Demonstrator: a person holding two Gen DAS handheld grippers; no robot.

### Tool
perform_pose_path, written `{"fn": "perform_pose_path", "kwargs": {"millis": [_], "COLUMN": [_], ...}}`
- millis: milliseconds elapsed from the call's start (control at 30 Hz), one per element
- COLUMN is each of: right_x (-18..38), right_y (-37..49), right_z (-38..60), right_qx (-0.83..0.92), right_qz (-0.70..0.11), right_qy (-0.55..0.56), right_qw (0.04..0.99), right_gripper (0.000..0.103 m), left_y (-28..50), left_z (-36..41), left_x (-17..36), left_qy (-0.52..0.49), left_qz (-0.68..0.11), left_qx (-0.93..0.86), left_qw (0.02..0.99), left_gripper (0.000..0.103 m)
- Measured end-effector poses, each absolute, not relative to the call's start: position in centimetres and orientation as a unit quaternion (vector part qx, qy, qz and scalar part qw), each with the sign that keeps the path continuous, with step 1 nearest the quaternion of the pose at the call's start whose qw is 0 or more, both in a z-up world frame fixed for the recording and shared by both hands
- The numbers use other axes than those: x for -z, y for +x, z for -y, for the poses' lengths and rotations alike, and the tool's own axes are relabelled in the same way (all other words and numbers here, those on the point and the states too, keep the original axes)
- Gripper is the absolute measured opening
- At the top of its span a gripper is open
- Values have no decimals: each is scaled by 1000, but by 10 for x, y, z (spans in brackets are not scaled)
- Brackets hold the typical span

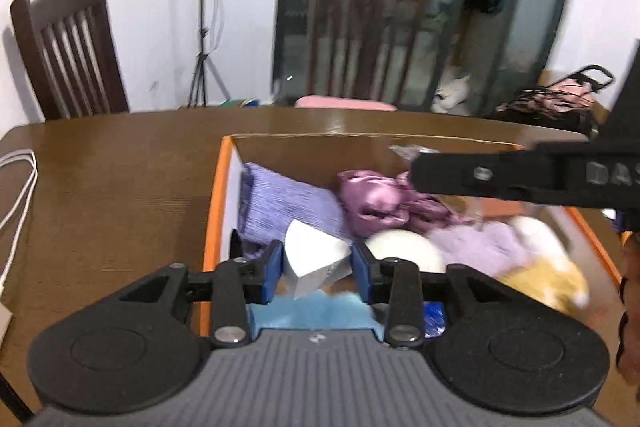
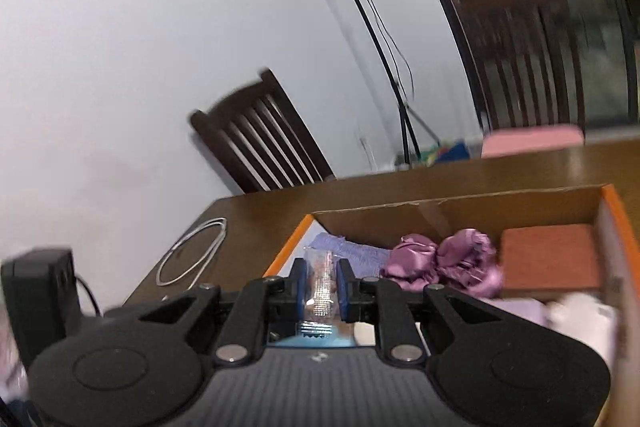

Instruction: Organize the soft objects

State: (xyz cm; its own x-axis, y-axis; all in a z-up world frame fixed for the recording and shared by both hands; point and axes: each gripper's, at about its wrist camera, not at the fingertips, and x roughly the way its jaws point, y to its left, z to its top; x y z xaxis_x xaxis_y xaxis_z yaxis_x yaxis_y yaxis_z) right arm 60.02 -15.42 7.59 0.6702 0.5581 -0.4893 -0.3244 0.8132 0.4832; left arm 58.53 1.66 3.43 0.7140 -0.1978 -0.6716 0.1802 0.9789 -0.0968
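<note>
An orange-edged cardboard box [image 1: 224,187] on the brown table holds soft things: a lavender knit cloth [image 1: 284,203], a shiny purple satin bundle [image 1: 376,199], a white round pad [image 1: 404,251], pale purple fabric [image 1: 480,247] and a yellow-white plush [image 1: 540,263]. My left gripper [image 1: 318,263] is shut on a white sponge wedge [image 1: 312,259] above the box's near left part. My right gripper [image 2: 322,281] is shut on a clear plastic packet [image 2: 320,287] over the box [image 2: 440,203]; its arm crosses the left wrist view [image 1: 520,175]. The satin bundle [image 2: 444,263] lies just right of it.
A white cable [image 1: 16,195] lies on the table [image 1: 120,187] to the left, also seen in the right wrist view [image 2: 192,255]. Dark wooden chairs [image 1: 68,55] stand behind the table. A black device [image 2: 36,291] sits at the left. A reddish-brown panel [image 2: 552,259] lies inside the box.
</note>
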Motion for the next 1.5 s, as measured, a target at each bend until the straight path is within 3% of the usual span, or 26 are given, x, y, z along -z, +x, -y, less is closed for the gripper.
{"fn": "perform_pose_path", "kwargs": {"millis": [33,100,233,600,867,1033,1333,1500], "right_x": [-71,-61,-44,-84,-141,-161,-175,-167], "right_y": [609,628,643,620,544,481,401,350], "right_z": [149,137,125,145,208,243,267,271], "right_qx": [-241,-233,-234,-210,-161,-114,-103,-104], "right_qz": [-330,-347,-364,-343,-318,-301,-256,-216], "right_qy": [180,173,173,150,110,41,39,47], "right_qw": [895,892,885,903,928,946,960,970], "right_gripper": [16,19,40,41,54,69,78,79], "left_y": [590,597,589,558,492,451,394,331], "left_z": [-20,-25,-33,-51,-56,-58,-45,-41], "left_x": [-30,-24,-31,-71,-134,-153,-159,-149], "left_qy": [-16,-26,-33,-14,-5,3,-1,-4], "left_qz": [-370,-373,-355,-333,-292,-277,-256,-192], "left_qx": [97,107,126,118,120,104,81,54], "left_qw": [924,921,926,936,949,955,963,980], "left_gripper": [50,57,69,70,80,86,87,91]}}
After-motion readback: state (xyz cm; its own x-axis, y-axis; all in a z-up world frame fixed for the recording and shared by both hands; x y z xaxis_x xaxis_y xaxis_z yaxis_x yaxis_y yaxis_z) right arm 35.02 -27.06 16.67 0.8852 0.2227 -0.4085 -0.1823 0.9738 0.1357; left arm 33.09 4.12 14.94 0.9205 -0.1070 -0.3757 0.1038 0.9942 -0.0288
